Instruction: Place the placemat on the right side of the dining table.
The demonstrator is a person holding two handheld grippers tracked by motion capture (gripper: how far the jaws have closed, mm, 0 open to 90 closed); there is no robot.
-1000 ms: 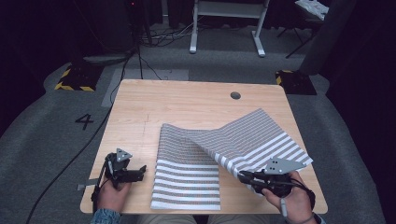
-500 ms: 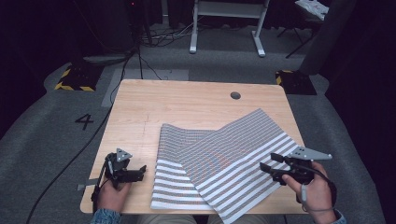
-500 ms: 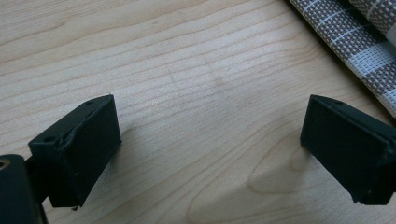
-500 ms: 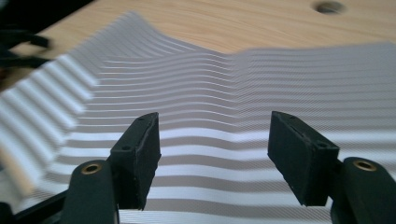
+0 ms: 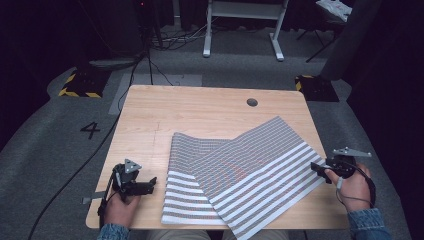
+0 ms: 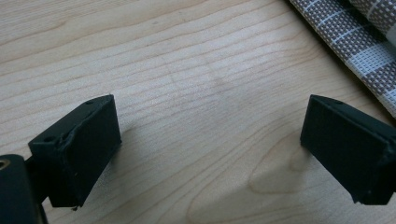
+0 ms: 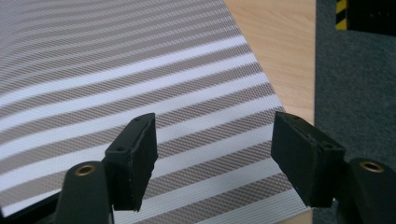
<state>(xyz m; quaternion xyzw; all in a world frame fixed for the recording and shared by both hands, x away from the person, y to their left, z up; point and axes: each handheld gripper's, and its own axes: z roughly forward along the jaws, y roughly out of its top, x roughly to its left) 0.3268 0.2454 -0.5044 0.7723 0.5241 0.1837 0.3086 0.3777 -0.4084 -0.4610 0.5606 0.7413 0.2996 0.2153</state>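
wooden table | white stand on grey floor | floor number 4

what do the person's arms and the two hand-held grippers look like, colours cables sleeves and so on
Both are black. The left hand-held gripper carries a grey three-cornered plate on top, and a dark cable trails from it off the table edge. The right hand-held gripper has the same grey plate and a thin cable looping by the wrist. Each has two blocky black pads with small screw holes. Blue denim sleeves cover both forearms.

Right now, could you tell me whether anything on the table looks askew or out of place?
Yes: the striped mat is folded crookedly. Its upper layer lies at an angle across the lower one, and a corner pokes past the table's near edge. Nothing looks spilled or damaged.
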